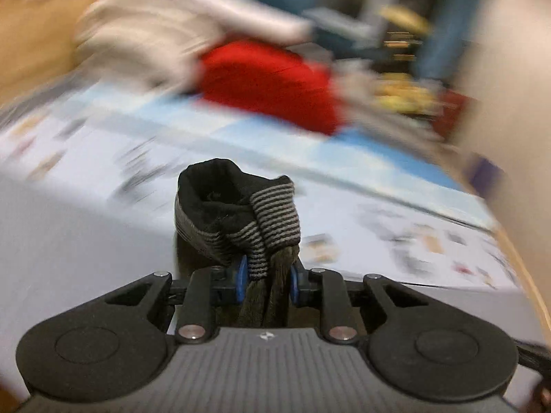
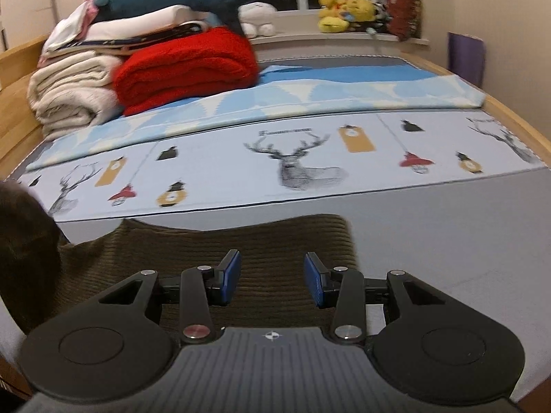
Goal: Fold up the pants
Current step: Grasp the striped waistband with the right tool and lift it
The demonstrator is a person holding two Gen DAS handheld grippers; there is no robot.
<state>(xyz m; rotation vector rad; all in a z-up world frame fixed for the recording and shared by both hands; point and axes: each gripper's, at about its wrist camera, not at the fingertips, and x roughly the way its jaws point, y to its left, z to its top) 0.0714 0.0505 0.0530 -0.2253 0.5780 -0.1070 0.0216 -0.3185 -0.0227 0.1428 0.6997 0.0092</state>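
The left gripper (image 1: 266, 284) is clamped on a bunched part of the pants (image 1: 237, 216): its blue pads (image 1: 242, 279) press from both sides on gathered brown corduroy, and the striped elastic waistband (image 1: 275, 213) with its black lining stands up beyond the fingertips. Gripping at the waistband gives a firm, thick hold, suited to carrying this end over for a fold. The surroundings in this view are smeared by blur, and only a red blanket (image 1: 268, 82) and the pale bedcover (image 1: 69, 213) can be made out.

The right gripper (image 2: 272, 280) stands about half open with nothing between its pads; in its view it hovers over the flat brown corduroy of the pants, which lie on the grey near part of the bed (image 2: 447, 241). Whether the pads touch the cloth cannot be told. This placement probably readies it to pin or take the cloth, so that the garment does not slide while the other end is lifted.

Farther off lie the deer-print sheet (image 2: 296, 168), a blue patterned cover (image 2: 310, 93), folded bedding with the red blanket against the wooden frame, and plush toys (image 2: 341, 12) on the windowsill.
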